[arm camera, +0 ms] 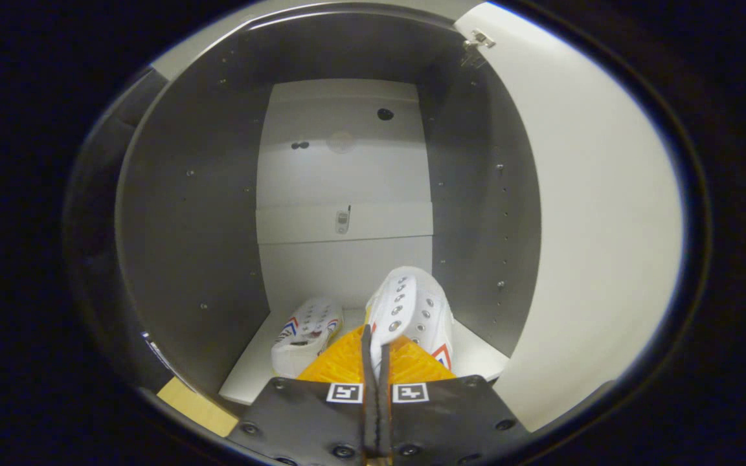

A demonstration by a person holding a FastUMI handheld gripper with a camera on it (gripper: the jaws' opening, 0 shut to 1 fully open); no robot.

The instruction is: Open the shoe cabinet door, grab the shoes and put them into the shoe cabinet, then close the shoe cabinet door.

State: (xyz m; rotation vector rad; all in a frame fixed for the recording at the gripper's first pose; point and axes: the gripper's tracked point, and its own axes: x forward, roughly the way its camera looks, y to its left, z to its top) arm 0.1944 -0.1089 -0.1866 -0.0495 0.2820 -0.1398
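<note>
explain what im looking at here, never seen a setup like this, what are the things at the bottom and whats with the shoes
This is a handheld tool, not a robot arm: a person carries a two-finger gripper, and a fisheye camera riding on it looks forward along the fingers. That is why the picture is round and bent.

The two plates at the bottom are the gripper's body, and the narrow pieces rising from them are its fingers. They are pressed close together, pinching the near edge of a white shoe, which stands up just ahead of them.

Beyond is the inside of a shoe cabinet, grey walls and a pale back. Its door is swung open on the right. A second shoe already lies on the cabinet floor, left of the held one.

So the held shoe is being carried in to join the other.
</note>
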